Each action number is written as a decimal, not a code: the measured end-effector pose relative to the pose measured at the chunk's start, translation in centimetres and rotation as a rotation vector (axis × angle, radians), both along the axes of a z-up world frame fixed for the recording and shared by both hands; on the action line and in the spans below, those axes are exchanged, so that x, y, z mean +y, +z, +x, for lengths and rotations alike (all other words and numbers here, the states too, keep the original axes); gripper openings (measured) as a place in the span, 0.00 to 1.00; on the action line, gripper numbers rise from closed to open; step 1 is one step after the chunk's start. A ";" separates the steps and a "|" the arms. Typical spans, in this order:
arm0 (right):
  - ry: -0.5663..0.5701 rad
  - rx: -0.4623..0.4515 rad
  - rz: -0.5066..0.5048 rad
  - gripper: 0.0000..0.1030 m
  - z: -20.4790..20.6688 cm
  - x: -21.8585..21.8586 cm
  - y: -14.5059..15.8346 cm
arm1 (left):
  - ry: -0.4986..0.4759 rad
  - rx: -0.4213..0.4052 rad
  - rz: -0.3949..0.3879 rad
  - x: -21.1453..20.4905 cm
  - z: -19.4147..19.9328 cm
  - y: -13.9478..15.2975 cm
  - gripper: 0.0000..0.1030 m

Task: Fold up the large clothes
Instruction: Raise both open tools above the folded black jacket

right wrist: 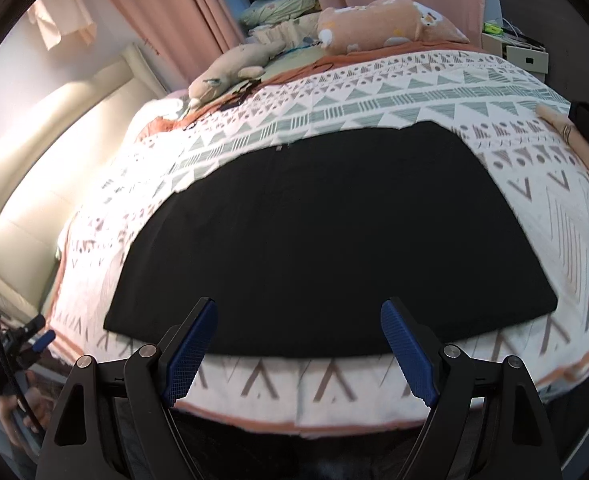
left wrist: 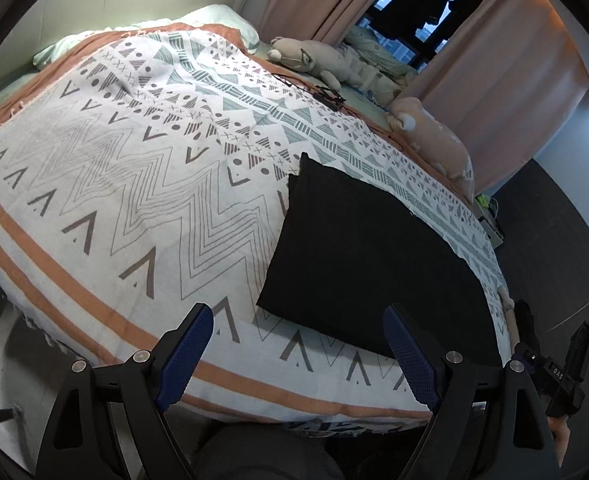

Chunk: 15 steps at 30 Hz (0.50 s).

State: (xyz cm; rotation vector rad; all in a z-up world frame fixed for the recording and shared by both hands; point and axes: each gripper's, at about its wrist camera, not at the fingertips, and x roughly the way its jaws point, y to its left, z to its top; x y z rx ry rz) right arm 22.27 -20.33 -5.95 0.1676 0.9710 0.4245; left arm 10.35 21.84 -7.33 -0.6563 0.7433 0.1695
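Note:
A black garment (left wrist: 358, 256) lies folded into a flat rectangle on the patterned bedspread (left wrist: 134, 208), near the bed's front edge. It fills the middle of the right wrist view (right wrist: 326, 240). My left gripper (left wrist: 298, 328) is open and empty, held above the bed's front edge, left of the garment's near corner. My right gripper (right wrist: 298, 328) is open and empty, just in front of the garment's near edge. The other gripper shows at the right edge of the left wrist view (left wrist: 566, 376) and at the left edge of the right wrist view (right wrist: 34, 344).
Plush toys (left wrist: 306, 56) (left wrist: 434, 136) and a black cabled device (left wrist: 328, 98) lie at the far side of the bed. Pink curtains (left wrist: 494, 64) hang behind. A white box (right wrist: 522, 54) stands on the dark floor beside the bed.

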 end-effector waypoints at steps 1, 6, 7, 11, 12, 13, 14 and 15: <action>-0.005 0.004 0.007 0.81 -0.5 0.1 -0.4 | -0.002 -0.008 -0.016 -0.1 -0.2 -0.5 0.85; -0.018 0.018 -0.013 0.63 -1.8 0.4 -2.3 | -0.019 0.002 -0.018 -1.5 0.3 -2.8 0.78; -0.005 0.034 -0.019 0.53 -1.9 0.7 -2.8 | -0.027 0.008 -0.024 -1.7 0.5 -3.2 0.72; 0.016 0.053 -0.044 0.48 -1.9 2.0 -4.1 | -0.014 0.028 -0.077 -1.3 1.7 -4.7 0.61; 0.026 0.052 -0.057 0.48 -1.8 2.4 -4.3 | -0.007 0.032 -0.081 -1.3 2.0 -5.0 0.61; 0.042 0.052 -0.066 0.48 -1.5 2.9 -4.5 | -0.003 0.038 -0.081 -1.2 2.3 -5.3 0.61; 0.064 0.050 -0.074 0.48 -1.2 3.6 -4.9 | 0.001 0.044 -0.083 -1.1 2.6 -5.6 0.59; 0.079 0.049 -0.081 0.44 -1.0 4.1 -5.2 | 0.006 0.048 -0.090 -0.9 2.9 -5.9 0.57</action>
